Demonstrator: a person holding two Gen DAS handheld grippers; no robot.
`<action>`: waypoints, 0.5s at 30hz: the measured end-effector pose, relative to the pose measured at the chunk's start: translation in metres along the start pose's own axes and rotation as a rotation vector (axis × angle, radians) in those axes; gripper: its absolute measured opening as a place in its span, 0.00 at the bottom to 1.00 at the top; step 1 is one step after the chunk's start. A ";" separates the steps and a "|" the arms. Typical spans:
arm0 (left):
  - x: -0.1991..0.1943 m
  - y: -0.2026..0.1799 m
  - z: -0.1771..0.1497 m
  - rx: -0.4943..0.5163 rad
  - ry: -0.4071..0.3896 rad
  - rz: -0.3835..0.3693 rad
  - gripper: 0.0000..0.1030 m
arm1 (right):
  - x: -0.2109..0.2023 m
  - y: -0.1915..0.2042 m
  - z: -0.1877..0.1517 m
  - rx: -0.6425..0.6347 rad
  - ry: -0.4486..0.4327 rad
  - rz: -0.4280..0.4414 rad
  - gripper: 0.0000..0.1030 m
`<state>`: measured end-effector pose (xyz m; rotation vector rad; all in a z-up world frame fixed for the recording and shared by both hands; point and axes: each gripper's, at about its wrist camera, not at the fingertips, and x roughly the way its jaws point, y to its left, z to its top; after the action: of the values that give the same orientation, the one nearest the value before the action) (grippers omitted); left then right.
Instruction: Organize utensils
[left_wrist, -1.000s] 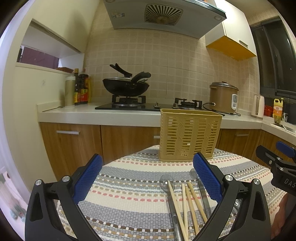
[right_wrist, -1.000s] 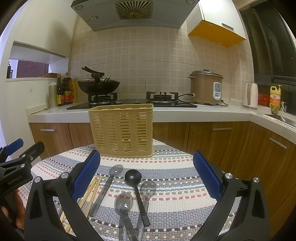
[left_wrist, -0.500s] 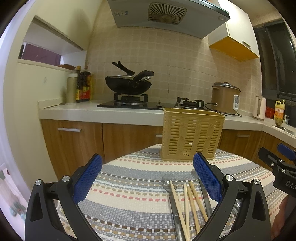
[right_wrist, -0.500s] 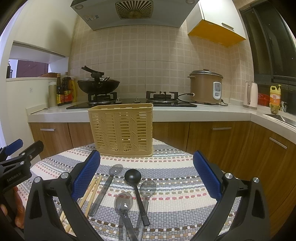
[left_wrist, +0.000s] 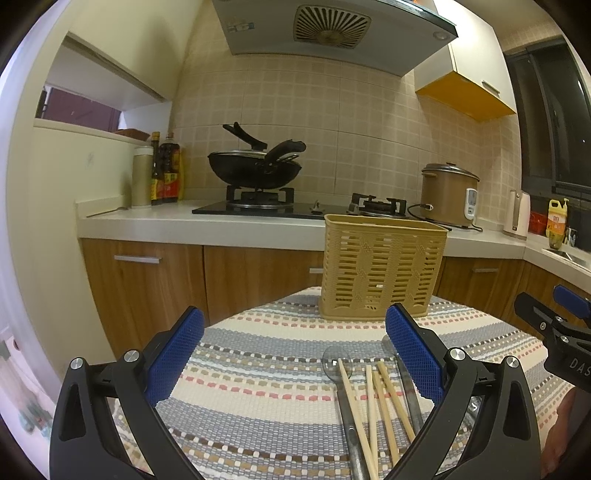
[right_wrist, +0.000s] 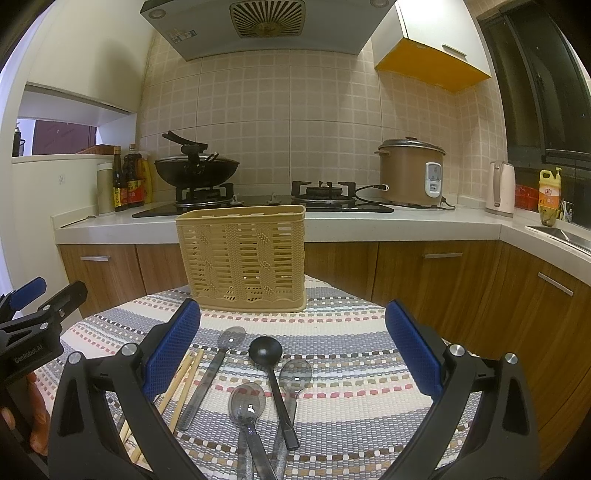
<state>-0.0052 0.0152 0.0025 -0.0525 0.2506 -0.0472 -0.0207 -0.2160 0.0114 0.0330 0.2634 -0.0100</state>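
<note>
- Kitchen tabletop (right_wrist: 369, 354) with striped cloth; beige slotted basket (right_wrist: 242, 258) at far edge, seemingly empty
- Chopsticks (left_wrist: 373, 402), black ladle (right_wrist: 271, 373), spoons lie flat nearer
- Left hand-held gripper (left_wrist: 295, 354) crept slightly forward; right hand-held gripper (right_wrist: 291, 343) static; both spread wide, empty
- No pick yet

- Ahead of your right gripper: basket (right_wrist: 242, 258), matt tan plastic lattice.
- Under it: tablecloth (right_wrist: 343, 354), coarse woven cloth.
- Between its fingers: black ladle (right_wrist: 271, 363), smooth plastic; clear spoons (right_wrist: 246, 404), glossy.
- By your left gripper: chopsticks (left_wrist: 373, 402), pale matt wood.
</note>
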 end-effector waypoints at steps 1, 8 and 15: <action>0.000 0.000 0.000 0.000 0.000 0.000 0.93 | 0.000 0.000 0.000 0.000 0.000 0.000 0.93; 0.006 0.002 0.002 -0.011 0.028 -0.011 0.92 | 0.004 -0.009 0.001 0.032 0.024 -0.071 0.93; 0.036 0.025 0.007 -0.101 0.212 -0.080 0.87 | 0.027 -0.026 0.009 0.097 0.184 -0.106 0.93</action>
<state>0.0326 0.0384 -0.0015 -0.1587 0.4626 -0.1198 0.0070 -0.2425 0.0119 0.1166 0.4485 -0.1261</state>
